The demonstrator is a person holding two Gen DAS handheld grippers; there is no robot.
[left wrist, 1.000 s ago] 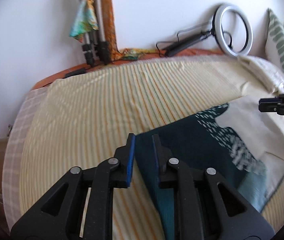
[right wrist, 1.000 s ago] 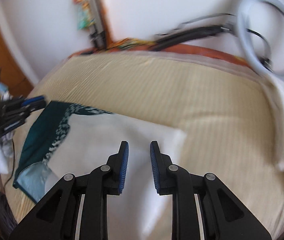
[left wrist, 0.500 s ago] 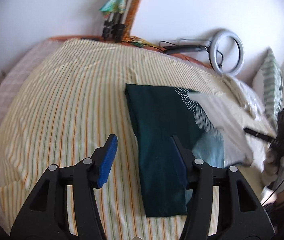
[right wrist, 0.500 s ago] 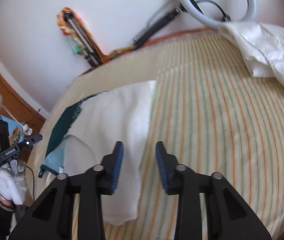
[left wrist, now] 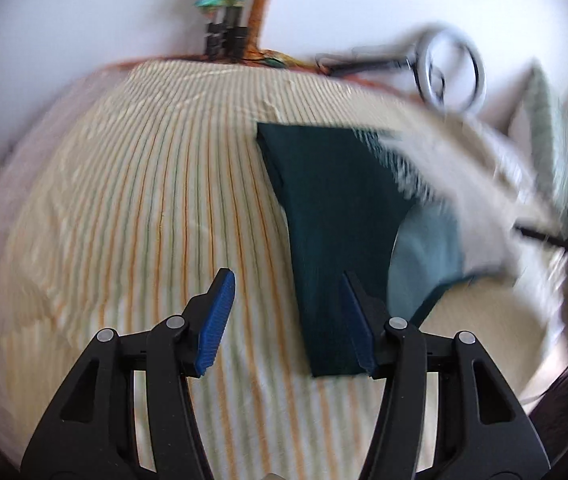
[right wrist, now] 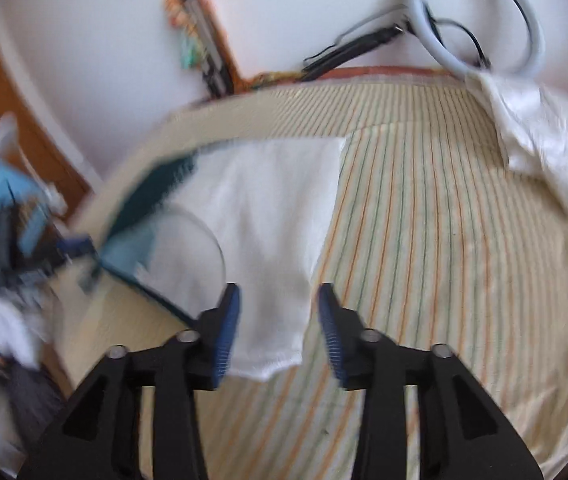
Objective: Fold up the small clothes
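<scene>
Above folded garment, left gripper fingers wide apart, right gripper fingers spread, both empty

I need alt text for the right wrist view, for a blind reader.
The open right hand-held gripper hovers over a white part of a garment lying on a striped bedsheet. A ring light leans on the wall behind, above crumpled white cloth.

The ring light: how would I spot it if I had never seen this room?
Start at the striped bed and follow it to the far edge, where it meets the white wall. There the ring light leans against the wall, just above a crumpled white cloth. It is the only round hoop there, pale, on a dark arm.
</scene>
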